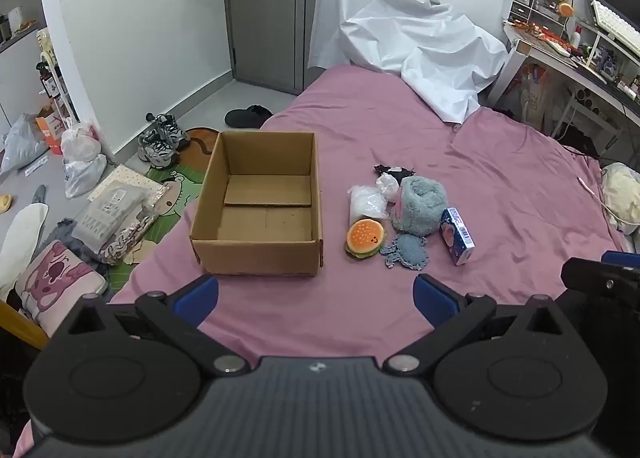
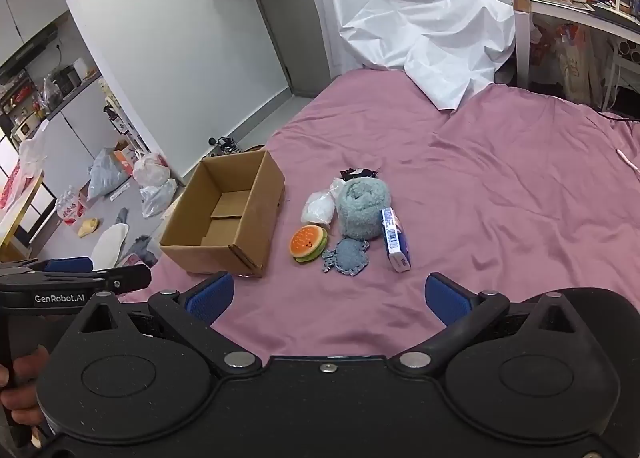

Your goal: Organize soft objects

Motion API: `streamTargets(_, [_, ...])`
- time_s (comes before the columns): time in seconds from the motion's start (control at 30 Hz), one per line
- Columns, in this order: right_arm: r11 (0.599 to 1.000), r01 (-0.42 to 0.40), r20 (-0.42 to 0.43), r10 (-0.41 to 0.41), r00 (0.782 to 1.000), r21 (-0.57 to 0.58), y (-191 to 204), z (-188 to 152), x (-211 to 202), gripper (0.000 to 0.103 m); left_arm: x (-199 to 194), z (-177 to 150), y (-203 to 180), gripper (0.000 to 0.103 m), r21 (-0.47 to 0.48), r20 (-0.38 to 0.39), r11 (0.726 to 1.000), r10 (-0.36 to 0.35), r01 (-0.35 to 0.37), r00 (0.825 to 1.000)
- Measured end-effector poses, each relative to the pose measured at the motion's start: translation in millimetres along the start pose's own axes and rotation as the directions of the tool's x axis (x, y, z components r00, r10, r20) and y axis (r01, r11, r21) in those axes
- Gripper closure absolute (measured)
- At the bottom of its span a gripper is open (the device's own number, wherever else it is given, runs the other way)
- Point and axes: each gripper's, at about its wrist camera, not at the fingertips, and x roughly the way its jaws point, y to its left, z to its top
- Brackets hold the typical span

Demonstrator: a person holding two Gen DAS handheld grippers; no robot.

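An empty open cardboard box [image 1: 256, 202] [image 2: 224, 214] stands on the pink bed. Right of it lies a small pile: a burger plush [image 1: 365, 238] [image 2: 309, 243], a rolled blue-grey fluffy cloth [image 1: 422, 204] [image 2: 362, 206], a blue knitted piece [image 1: 406, 252] [image 2: 347, 256], a clear plastic bag [image 1: 366, 202] [image 2: 319, 208], a small black-and-white item [image 1: 394, 169] [image 2: 358, 173] and a blue-white carton [image 1: 457, 236] [image 2: 395, 238]. My left gripper [image 1: 316, 300] is open and empty, near the box's front. My right gripper [image 2: 327, 298] is open and empty, short of the pile.
A white sheet [image 1: 404, 30] [image 2: 420, 18] drapes over something at the bed's far end. A cluttered desk [image 1: 576, 54] stands right. Shoes [image 1: 160, 142], bags [image 1: 82, 162] and cushions lie on the floor left of the bed. The left gripper shows at the right wrist view's left edge [image 2: 76, 278].
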Motion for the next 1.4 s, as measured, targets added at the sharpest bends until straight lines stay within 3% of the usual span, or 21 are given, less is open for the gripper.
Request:
streamTargets(0.27, [1.0,-0.002,0.02,0.002,1.0,-0.017,8,5,-7,0.0,0,3,-6,0.0,-0.023,0.002,1.0,0.019,-0.019,1.0])
streamTargets(0.43, [0.999,-0.002,0.03,0.003,1.0,-0.043,15,7,-12,0.0,-16,0,4,0.0,-0.02,0.027,1.0,-0.02,0.021,0.999])
streamTargets(1.4, [0.999,0.005,0.046,-0.004,0.999,-0.041,13,2,-11,0.0,-22,-4,2,0.0,-0.018,0.064,0.999,-0.04,0.042,0.997])
